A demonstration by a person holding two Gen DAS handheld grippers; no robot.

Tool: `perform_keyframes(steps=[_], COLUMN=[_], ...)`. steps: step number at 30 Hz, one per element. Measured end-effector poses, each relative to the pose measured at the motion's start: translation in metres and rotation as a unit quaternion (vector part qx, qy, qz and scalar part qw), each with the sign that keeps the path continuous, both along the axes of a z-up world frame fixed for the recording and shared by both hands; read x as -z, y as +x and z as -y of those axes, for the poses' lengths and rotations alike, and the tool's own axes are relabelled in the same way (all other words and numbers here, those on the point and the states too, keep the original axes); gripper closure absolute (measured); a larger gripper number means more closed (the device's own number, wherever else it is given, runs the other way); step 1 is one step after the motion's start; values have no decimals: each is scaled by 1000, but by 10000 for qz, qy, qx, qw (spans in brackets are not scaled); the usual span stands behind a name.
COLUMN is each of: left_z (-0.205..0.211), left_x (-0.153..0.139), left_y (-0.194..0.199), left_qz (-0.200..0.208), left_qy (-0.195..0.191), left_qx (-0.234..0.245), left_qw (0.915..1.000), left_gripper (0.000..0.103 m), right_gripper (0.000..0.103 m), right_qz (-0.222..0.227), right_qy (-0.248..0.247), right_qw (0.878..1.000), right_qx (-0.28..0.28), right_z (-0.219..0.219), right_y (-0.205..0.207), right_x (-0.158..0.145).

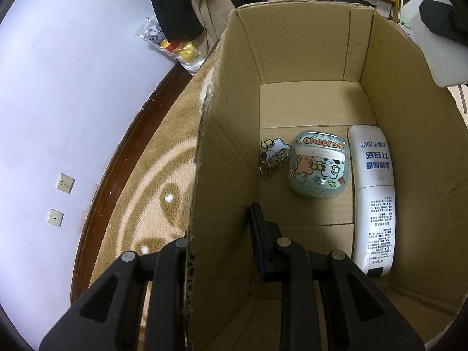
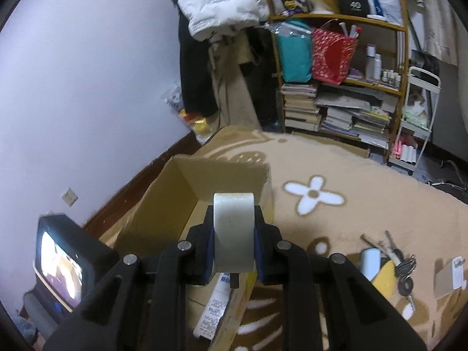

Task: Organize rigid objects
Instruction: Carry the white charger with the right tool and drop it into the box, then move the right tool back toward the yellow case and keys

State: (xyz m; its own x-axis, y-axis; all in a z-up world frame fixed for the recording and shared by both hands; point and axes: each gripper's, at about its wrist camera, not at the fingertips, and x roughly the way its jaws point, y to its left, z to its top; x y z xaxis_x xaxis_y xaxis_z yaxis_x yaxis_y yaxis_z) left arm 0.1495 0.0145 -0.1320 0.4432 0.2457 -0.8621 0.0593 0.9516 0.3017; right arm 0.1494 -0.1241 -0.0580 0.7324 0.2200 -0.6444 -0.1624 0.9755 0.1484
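Right wrist view — right gripper [image 2: 233,235] clamps tape roll [image 2: 233,231] over beige carpet [image 2: 336,175].

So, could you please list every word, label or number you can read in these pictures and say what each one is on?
"cheers": on the green earbud case in the cardboard box.
"40": on the black box atop the shelf.
Blue Chinese characters, upside down: on the white remote; its small print is too fine to read.
Tape roll in the right gripper: no text visible.

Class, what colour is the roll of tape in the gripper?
Off-white roll of tape, clearest in the right wrist view.
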Motion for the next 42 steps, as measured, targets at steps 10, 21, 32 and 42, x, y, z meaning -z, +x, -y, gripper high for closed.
perform_keyframes(steps=[10, 21, 32, 42], left_z=[1, -2, -3, -2], left_x=[-3, -4, -2, -2], left_y=[-1, 1, 1, -2], left_qz=[28, 12, 15, 32], left_qy=[-8, -75, -49, -33], left_qx=[0, 11, 1, 23], left_qw=[10000, 10000, 10000, 10000], left_gripper=[81, 80, 81, 81], right_gripper=[79, 79, 18, 0], right_qz=[57, -94, 93, -185], right_qy=[81, 140, -119, -123], right_qw=[9995, 9996, 9995, 9937], right_qx=[-301, -226, 286, 1095], right_z=[-10, -10, 16, 72], right_y=[-3, 0, -5, -14], right_x=[2, 11, -10, -7])
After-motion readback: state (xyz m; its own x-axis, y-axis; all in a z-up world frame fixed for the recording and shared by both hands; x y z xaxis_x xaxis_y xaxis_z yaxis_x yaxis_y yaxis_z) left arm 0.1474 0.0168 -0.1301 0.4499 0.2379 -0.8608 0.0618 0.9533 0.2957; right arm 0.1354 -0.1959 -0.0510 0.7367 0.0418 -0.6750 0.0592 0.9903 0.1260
